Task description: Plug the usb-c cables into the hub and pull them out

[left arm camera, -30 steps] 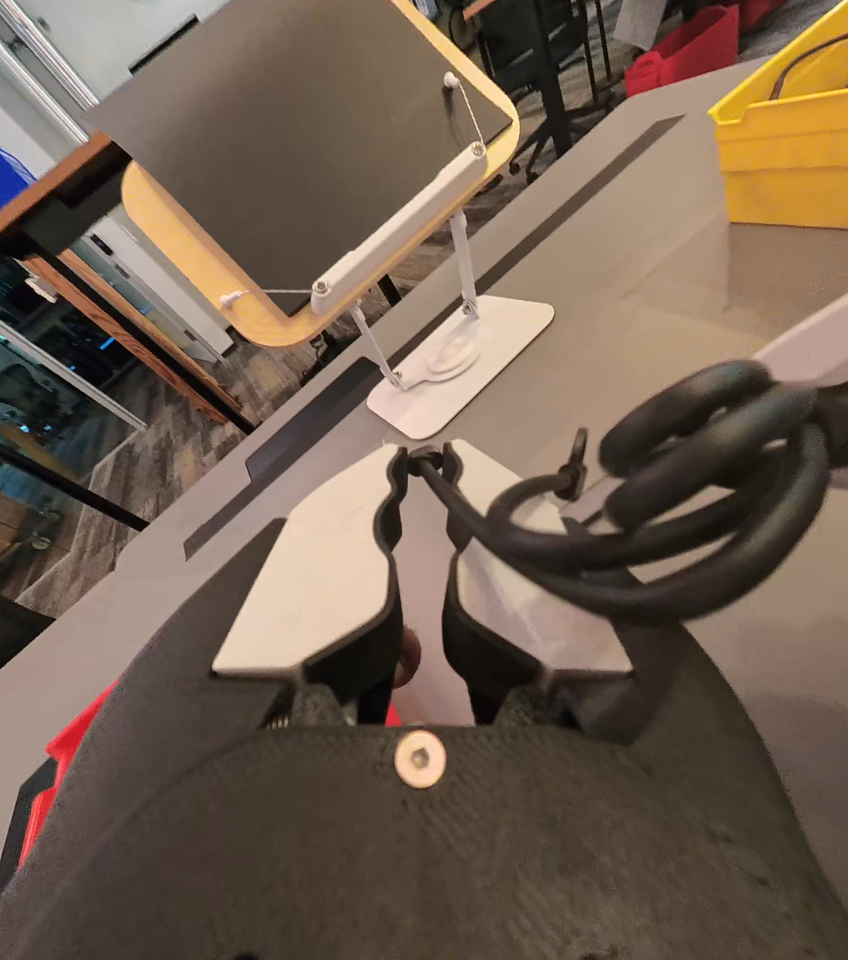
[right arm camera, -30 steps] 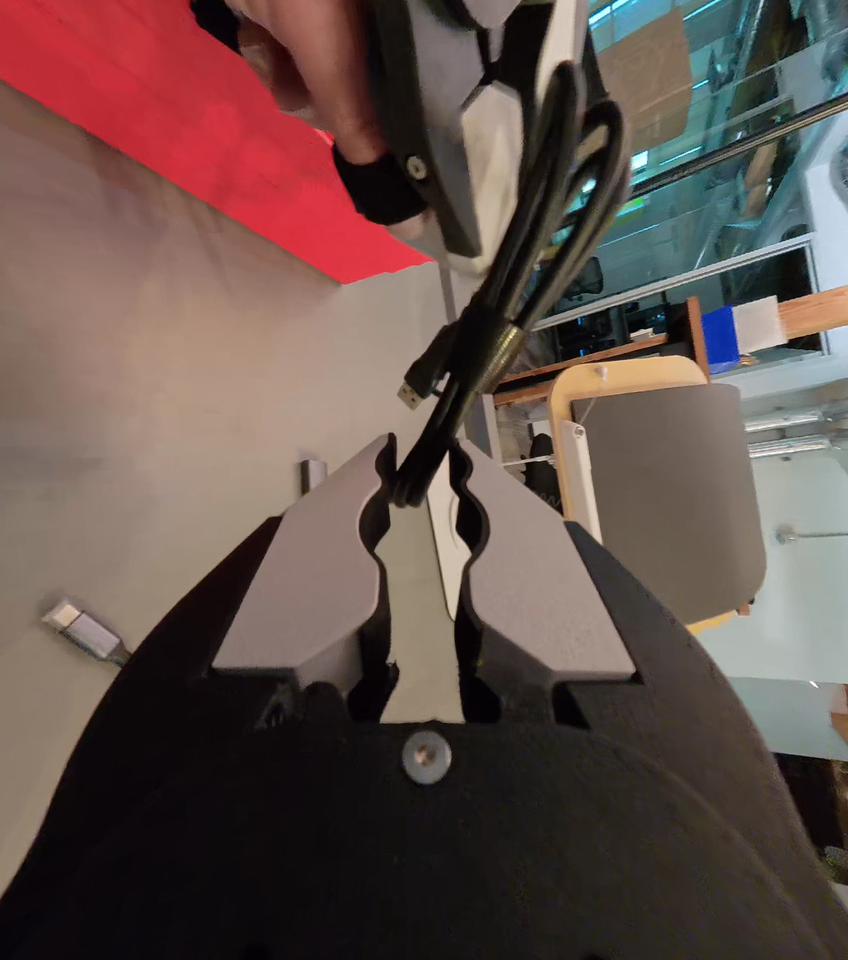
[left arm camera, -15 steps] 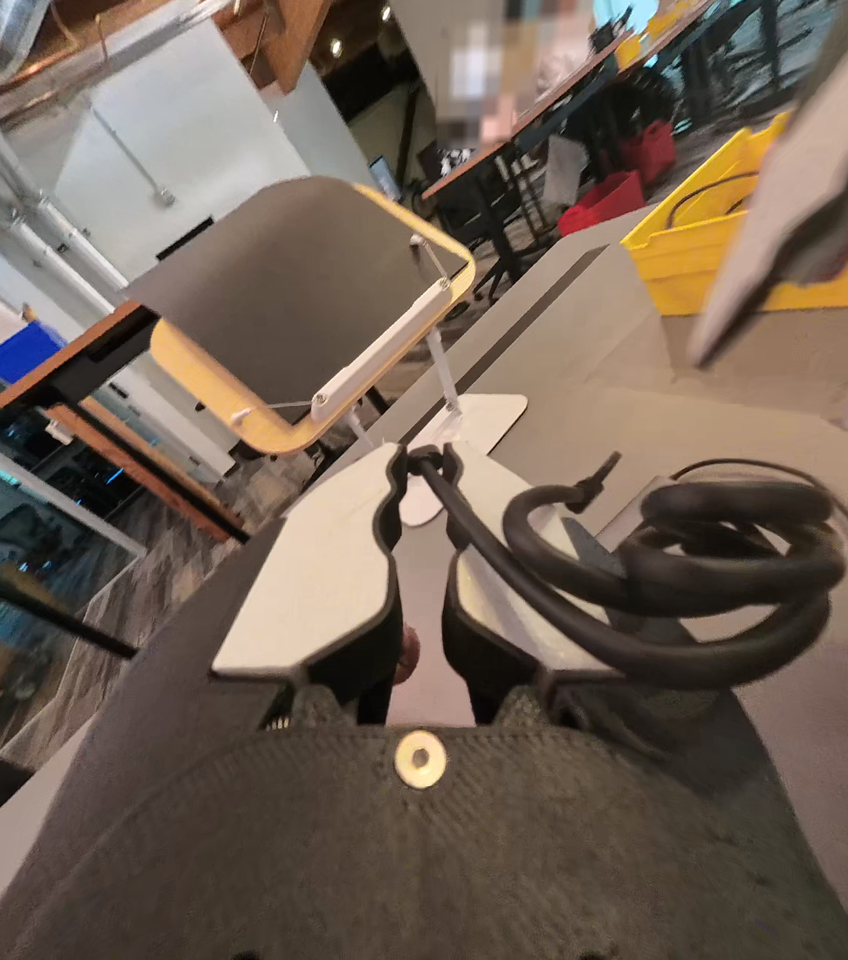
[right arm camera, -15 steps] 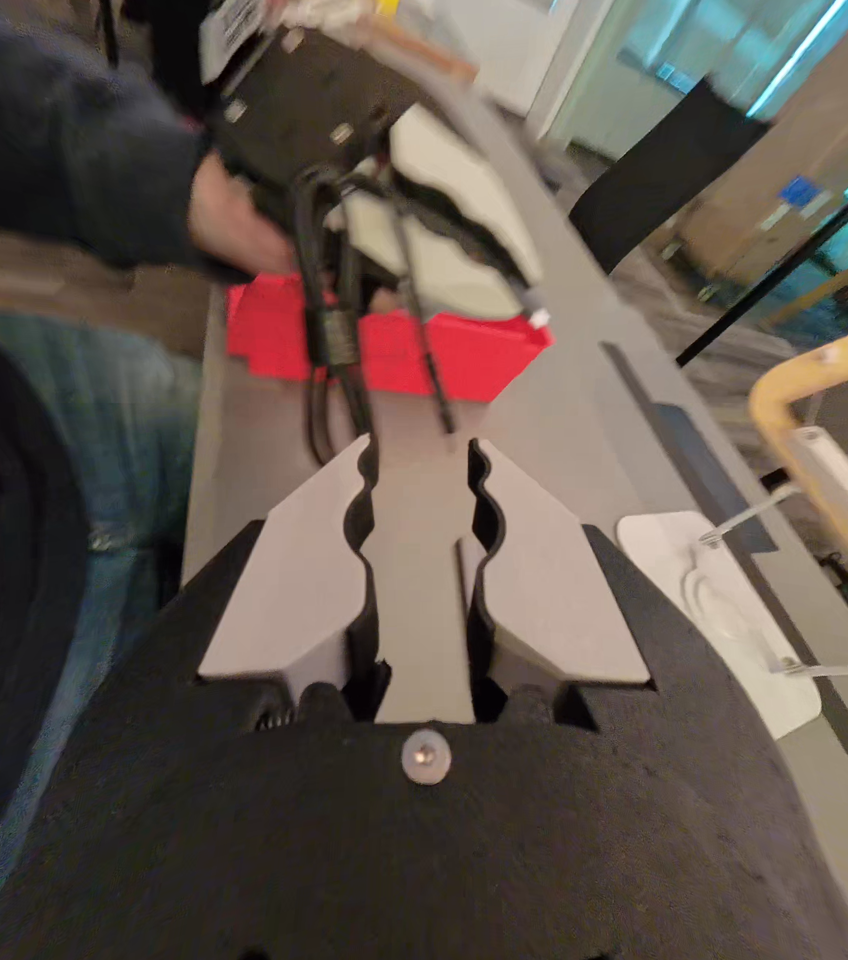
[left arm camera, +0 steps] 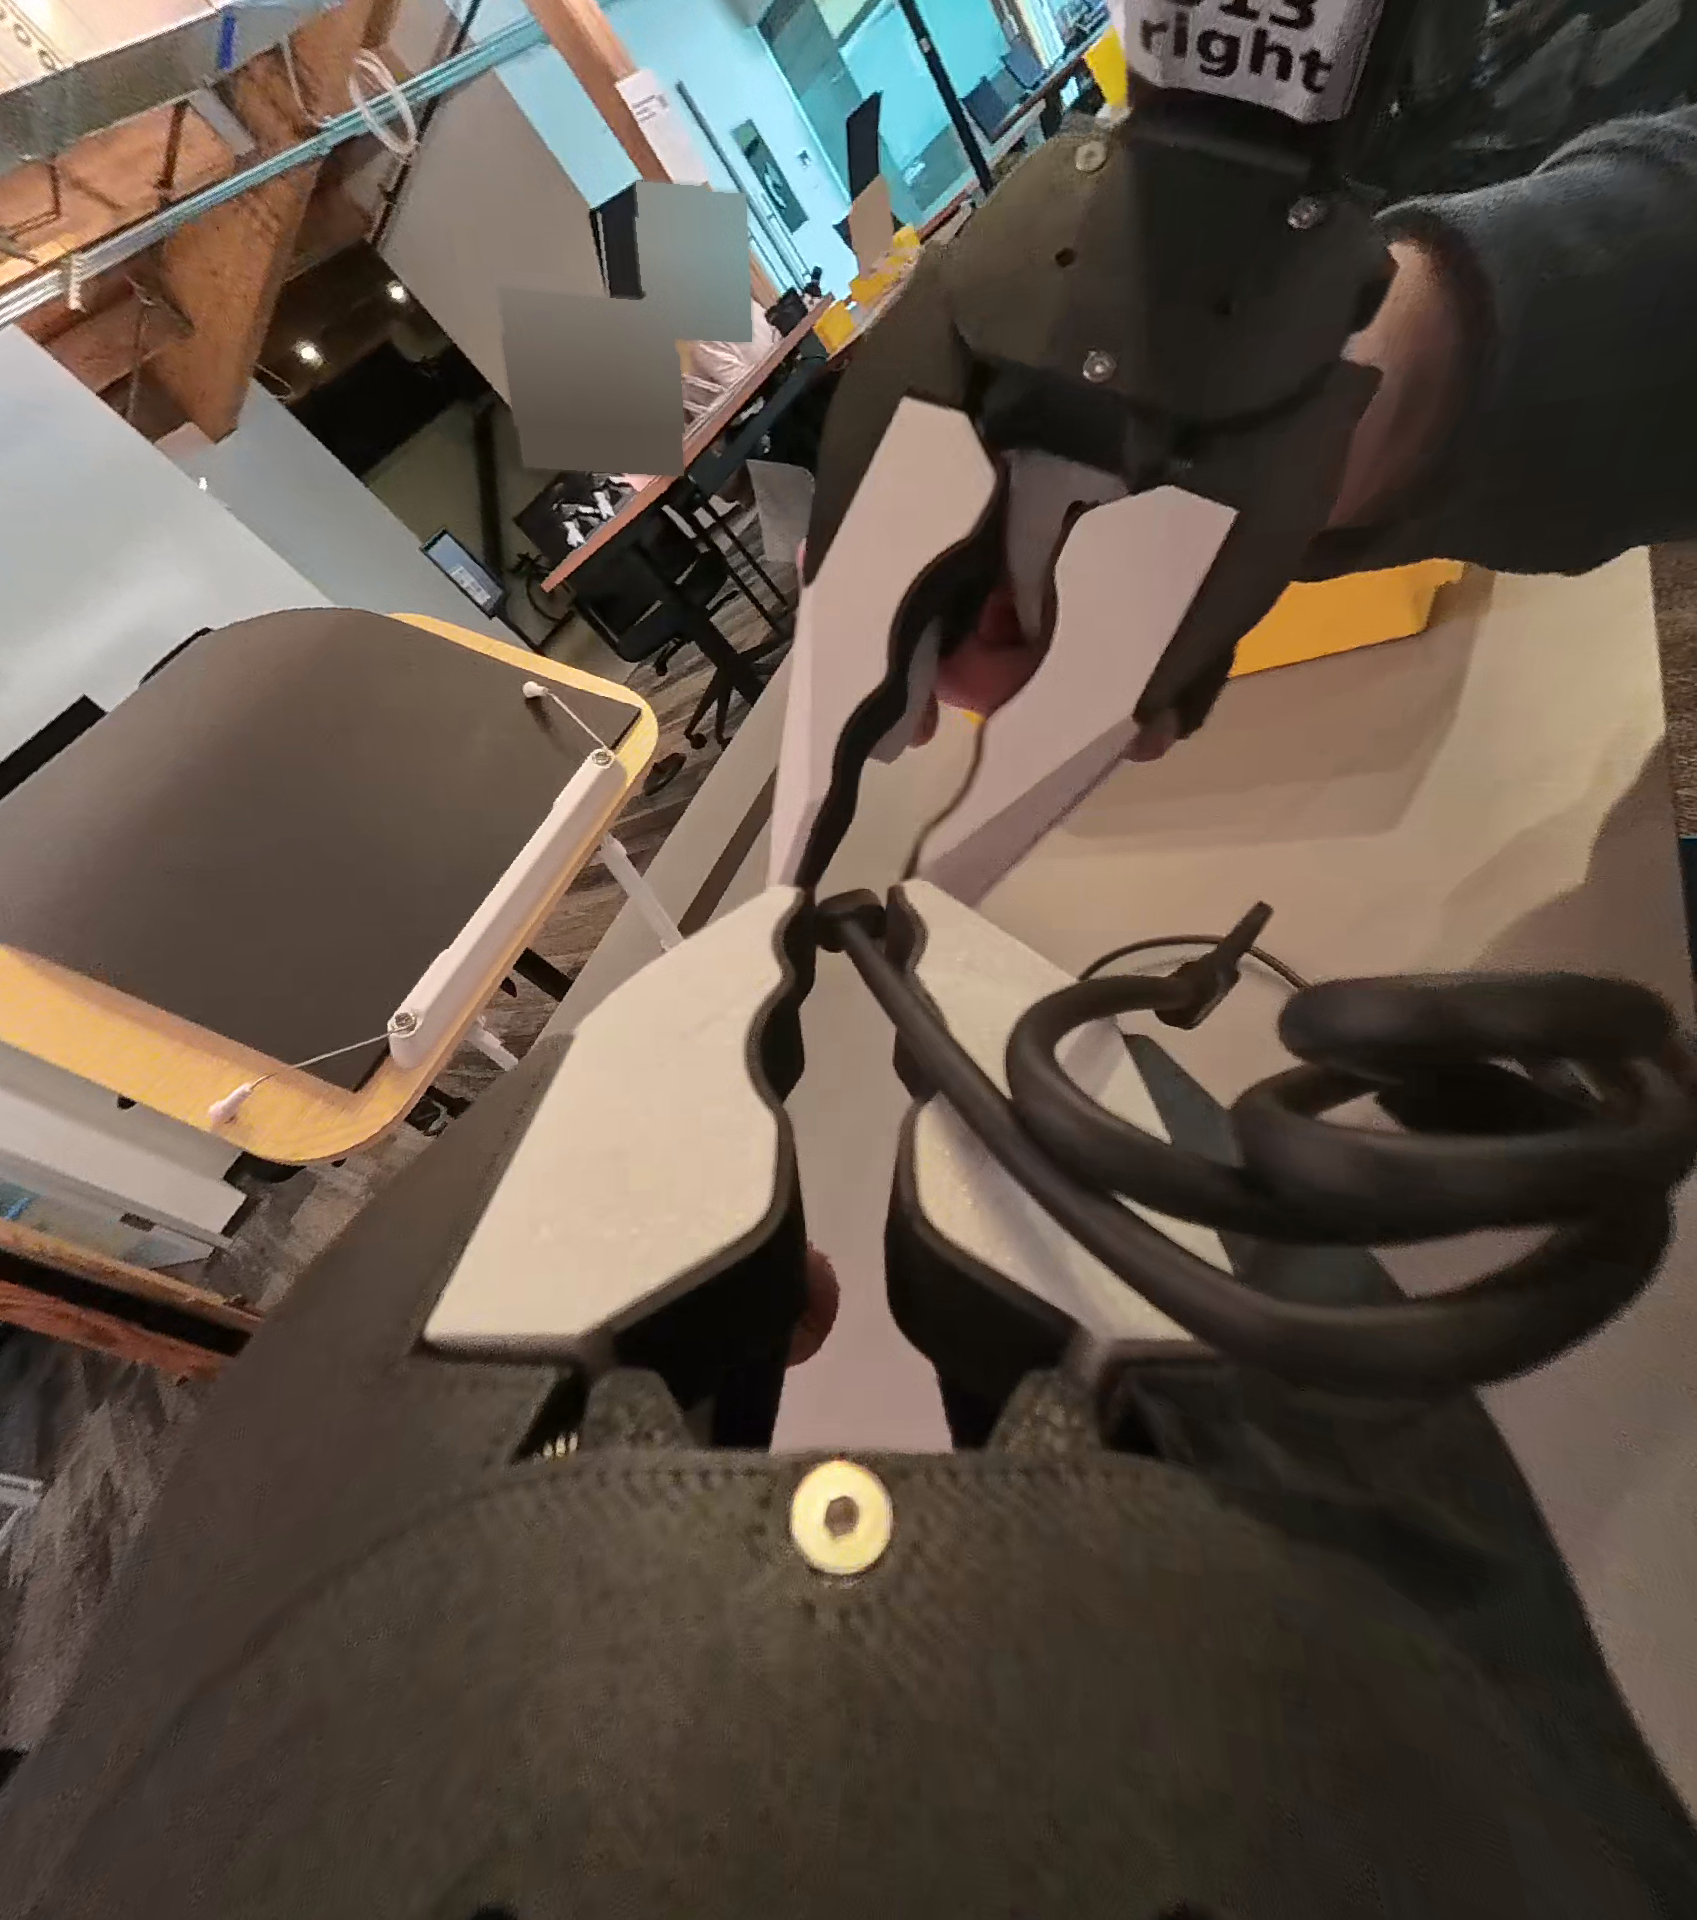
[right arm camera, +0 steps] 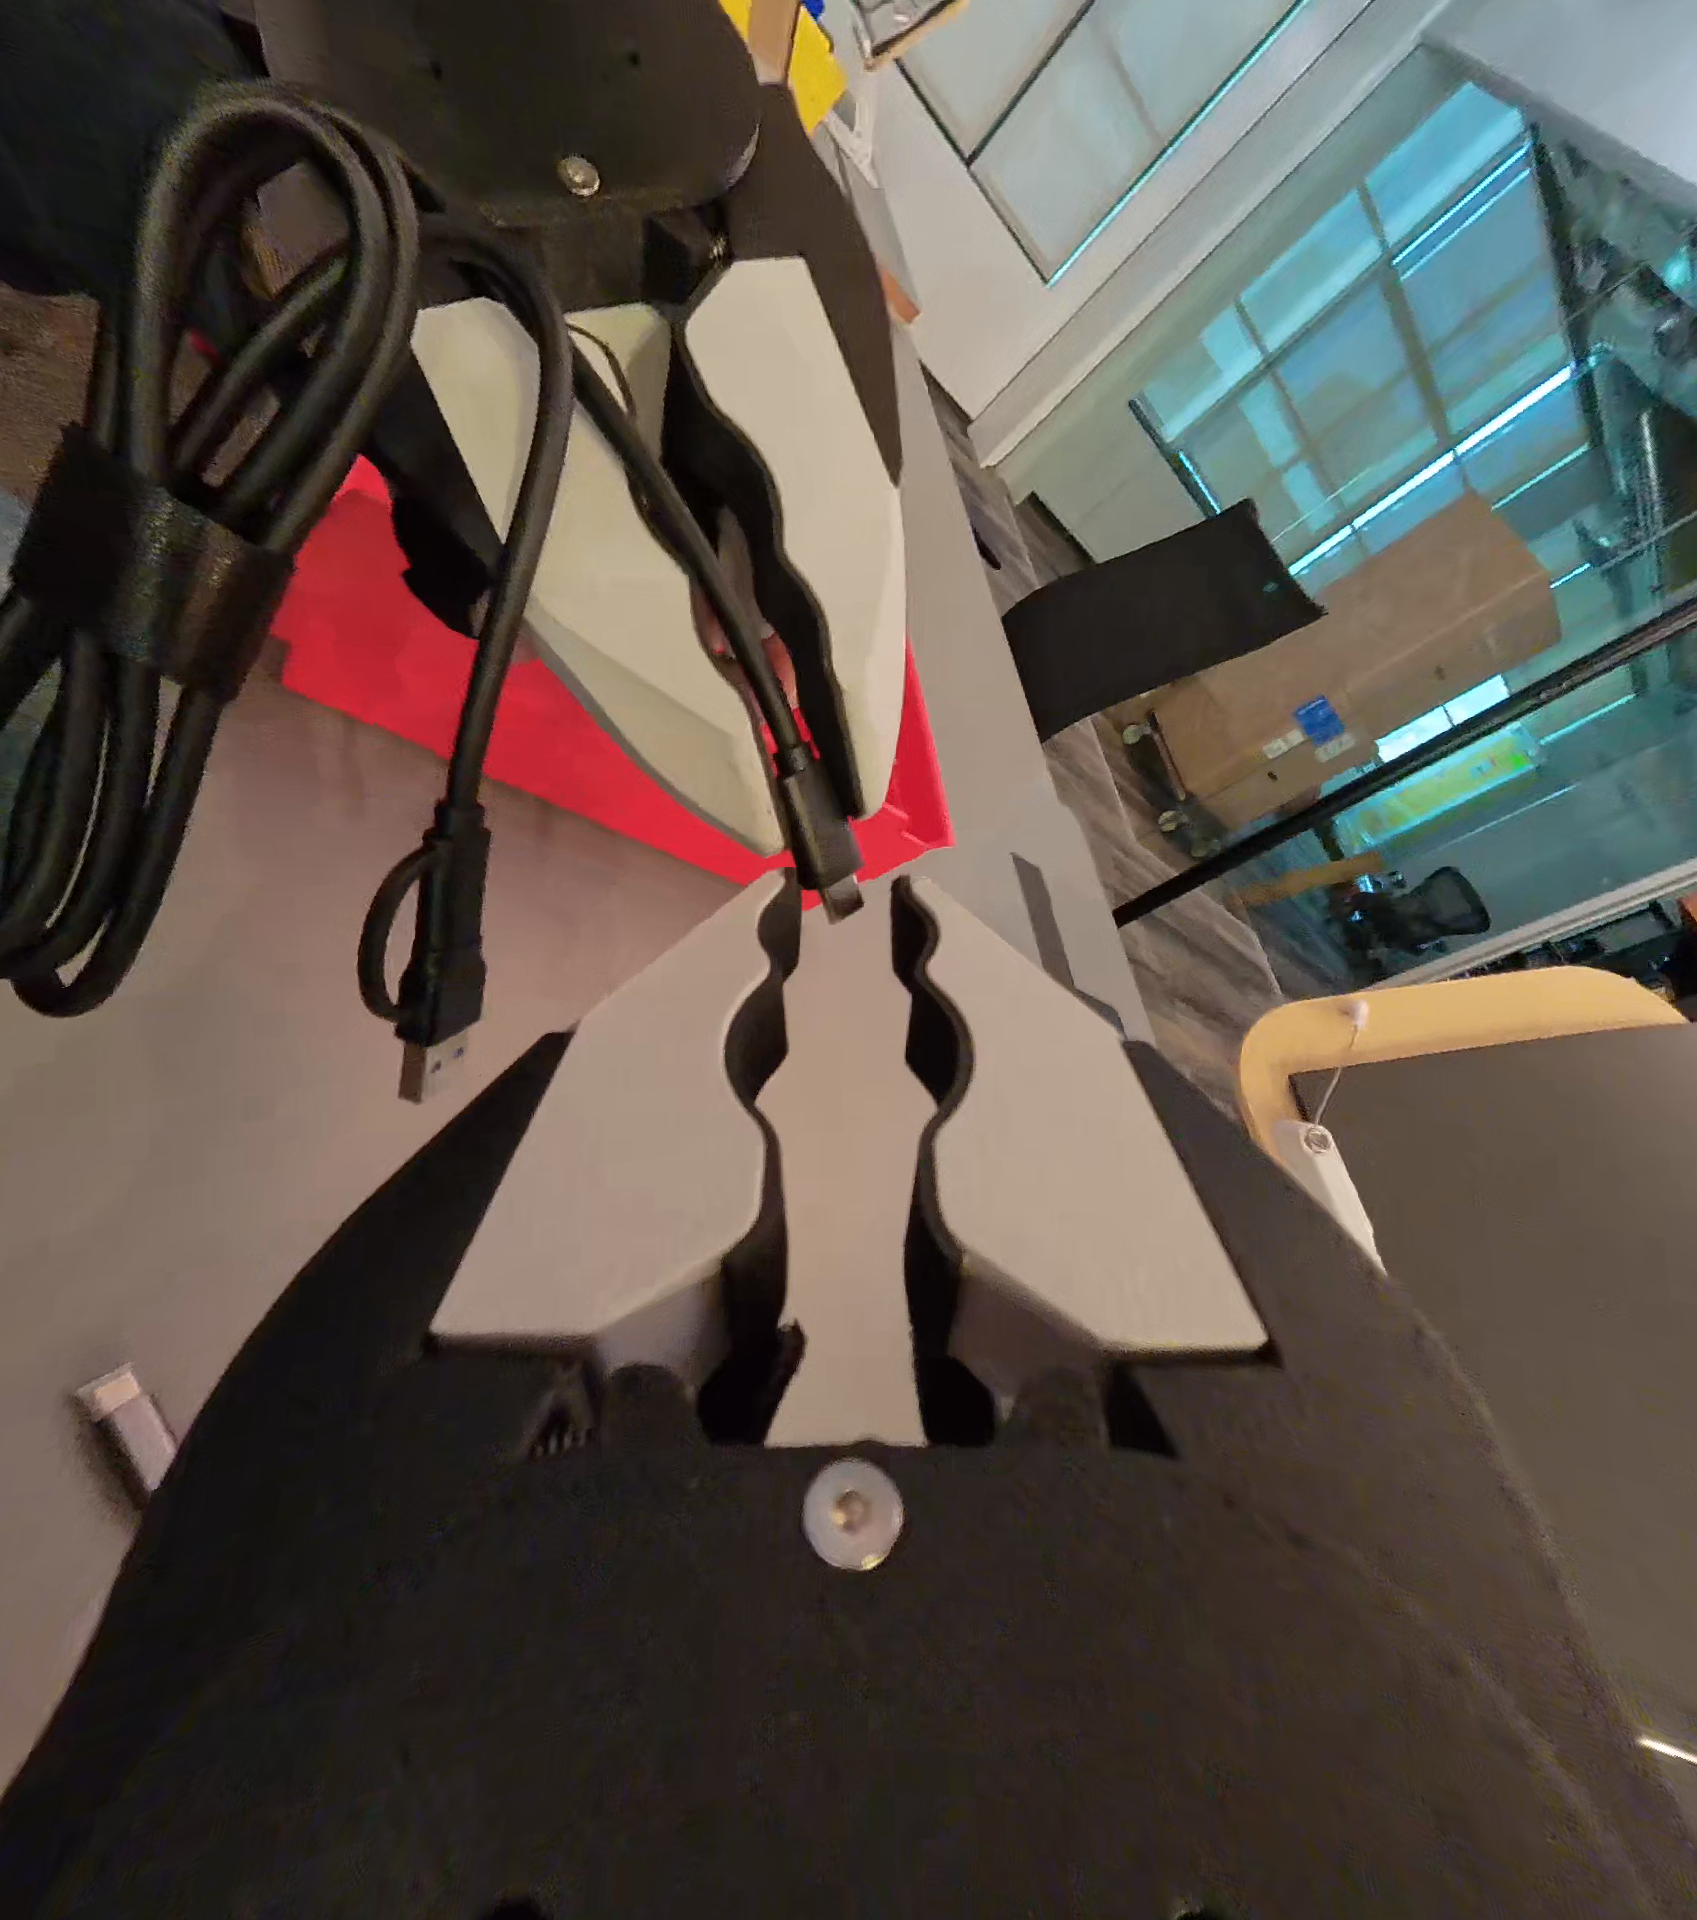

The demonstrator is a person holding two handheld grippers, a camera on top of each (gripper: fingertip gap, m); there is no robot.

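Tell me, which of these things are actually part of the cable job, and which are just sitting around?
Part of the job:
- black cable, bundled with a strap, one plug end pinched in the left gripper
- right gripper, open, facing that plug
- small silver piece on the table, possibly the hub

Just lying about:
- red bin
- yellow bin
- tilted board on a white stand

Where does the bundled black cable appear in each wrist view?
Left wrist view: black cable coils right of centre, one end pinched at the left tool tips.
Right wrist view: the strapped bundle hangs upper left, its plug at the right tool tips.
Shared landmark: yellow-edged board.
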